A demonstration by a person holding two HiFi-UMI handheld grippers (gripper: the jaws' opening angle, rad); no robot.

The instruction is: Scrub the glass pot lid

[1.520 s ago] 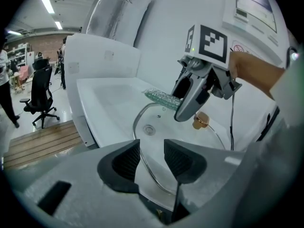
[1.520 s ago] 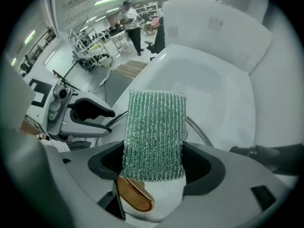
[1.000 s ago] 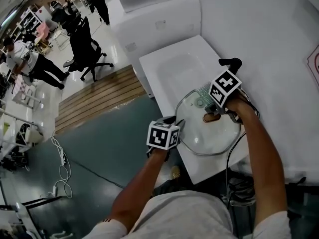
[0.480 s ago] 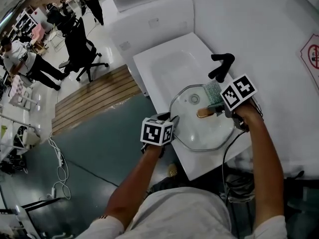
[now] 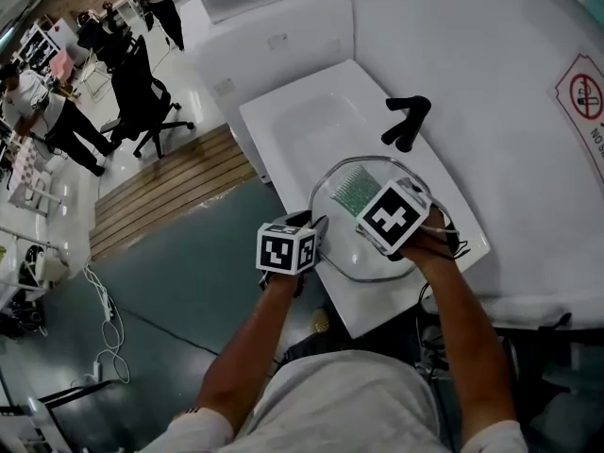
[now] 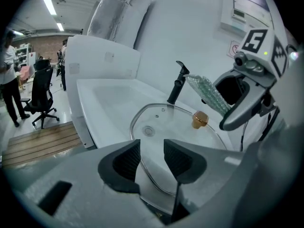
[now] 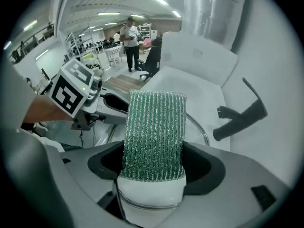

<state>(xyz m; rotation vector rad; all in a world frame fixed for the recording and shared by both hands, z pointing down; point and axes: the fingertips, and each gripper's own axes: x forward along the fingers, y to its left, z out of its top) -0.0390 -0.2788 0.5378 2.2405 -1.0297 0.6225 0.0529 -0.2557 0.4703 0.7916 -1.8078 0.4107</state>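
Head view: a round glass pot lid (image 5: 342, 243) is laid across a white sink (image 5: 293, 125), near a black tap (image 5: 406, 121).
A red no-smoking sign (image 5: 580, 97) is seen on the wall, its lettering cut off. The right gripper (image 7: 154, 167), its forearm stretched forward, is clamped on a green ribbed scouring sponge (image 7: 154, 132); the left gripper (image 6: 152, 158) is set with jaws slightly apart at the lid's near rim.

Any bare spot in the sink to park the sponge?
Free: the basin floor beyond the glass lid, beside the faucet. Crowded: the near end, where the lid, sponge, left gripper and right gripper meet.
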